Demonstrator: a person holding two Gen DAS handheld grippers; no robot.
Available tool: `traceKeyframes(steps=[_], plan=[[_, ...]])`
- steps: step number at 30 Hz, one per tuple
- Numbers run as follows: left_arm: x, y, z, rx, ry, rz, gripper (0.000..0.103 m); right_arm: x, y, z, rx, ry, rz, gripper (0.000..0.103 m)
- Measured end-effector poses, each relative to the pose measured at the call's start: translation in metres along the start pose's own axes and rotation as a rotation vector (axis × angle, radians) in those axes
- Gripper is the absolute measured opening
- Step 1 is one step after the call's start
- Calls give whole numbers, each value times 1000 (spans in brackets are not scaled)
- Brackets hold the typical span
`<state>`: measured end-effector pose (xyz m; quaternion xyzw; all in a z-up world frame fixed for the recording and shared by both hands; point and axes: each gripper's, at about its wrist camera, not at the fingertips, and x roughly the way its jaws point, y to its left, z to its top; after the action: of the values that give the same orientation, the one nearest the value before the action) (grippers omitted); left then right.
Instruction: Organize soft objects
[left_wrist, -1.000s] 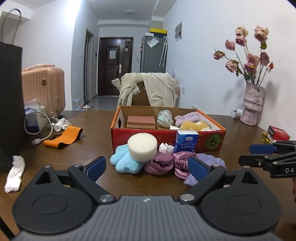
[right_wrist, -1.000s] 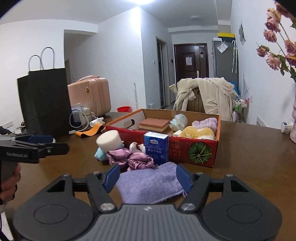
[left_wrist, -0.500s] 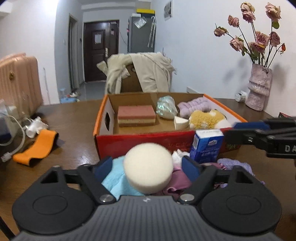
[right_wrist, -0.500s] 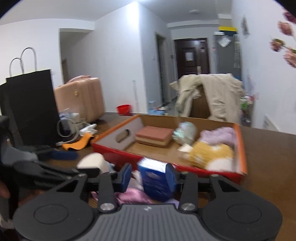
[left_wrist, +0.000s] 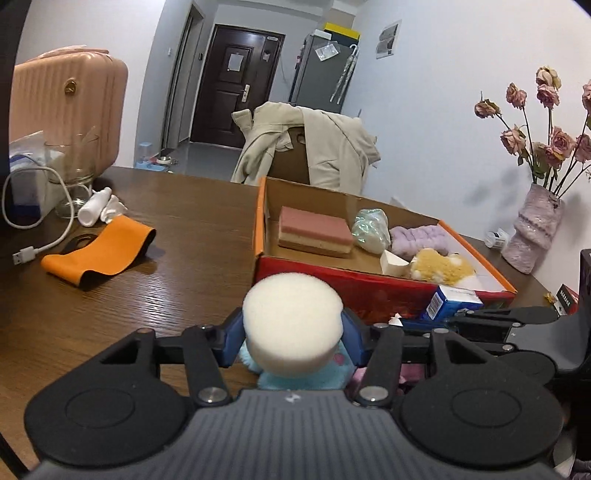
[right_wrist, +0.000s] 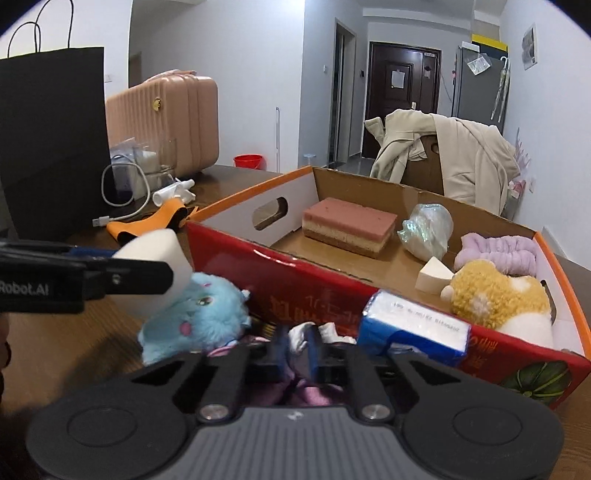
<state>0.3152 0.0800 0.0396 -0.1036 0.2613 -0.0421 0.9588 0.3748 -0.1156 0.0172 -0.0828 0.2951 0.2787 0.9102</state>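
Observation:
My left gripper (left_wrist: 293, 334) is shut on a round white sponge (left_wrist: 293, 321), held just above a light blue plush toy (right_wrist: 199, 317) in front of the red cardboard box (left_wrist: 351, 288). The sponge also shows in the right wrist view (right_wrist: 155, 258). My right gripper (right_wrist: 297, 350) is shut on a crumpled white cloth (right_wrist: 301, 336) over purple satin fabric (right_wrist: 314, 395). A blue tissue pack (right_wrist: 413, 328) leans on the box front. The box holds a pink layered sponge (left_wrist: 314, 230), a clear bag, a purple headband and a yellow plush (right_wrist: 495, 295).
An orange band (left_wrist: 99, 251), a white cable, a small white bottle and a glass lie on the brown table (left_wrist: 110, 295) to the left. A black paper bag (right_wrist: 51, 140) and a pink suitcase stand beyond. A vase of dried roses (left_wrist: 535, 229) stands at the right.
My left gripper has closed on the white sponge. My right gripper has dropped low beside the tissue pack and closed on the white cloth among the purple fabric.

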Motion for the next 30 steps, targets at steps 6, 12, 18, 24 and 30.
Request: traceKeyframes(steps=[6,12,18,24,30], plan=[[-30,-12,0,0,-37,-50,55,-46,7,5,-3,-92,-1,8],[-70,-39,-20,6,-51,-78,56,-120,14,-6,1,-198,16,8],[-112,-65,-36,39,-79,-74,56,-183,11,-33,21,-252,13,8],[-134,-86,-46,61,-95,-75,56,-214,3,-53,45,-275,7,8],[-133,-97,-43,94,-99,-75,56,-220,-7,-57,62,-294,12,8]])
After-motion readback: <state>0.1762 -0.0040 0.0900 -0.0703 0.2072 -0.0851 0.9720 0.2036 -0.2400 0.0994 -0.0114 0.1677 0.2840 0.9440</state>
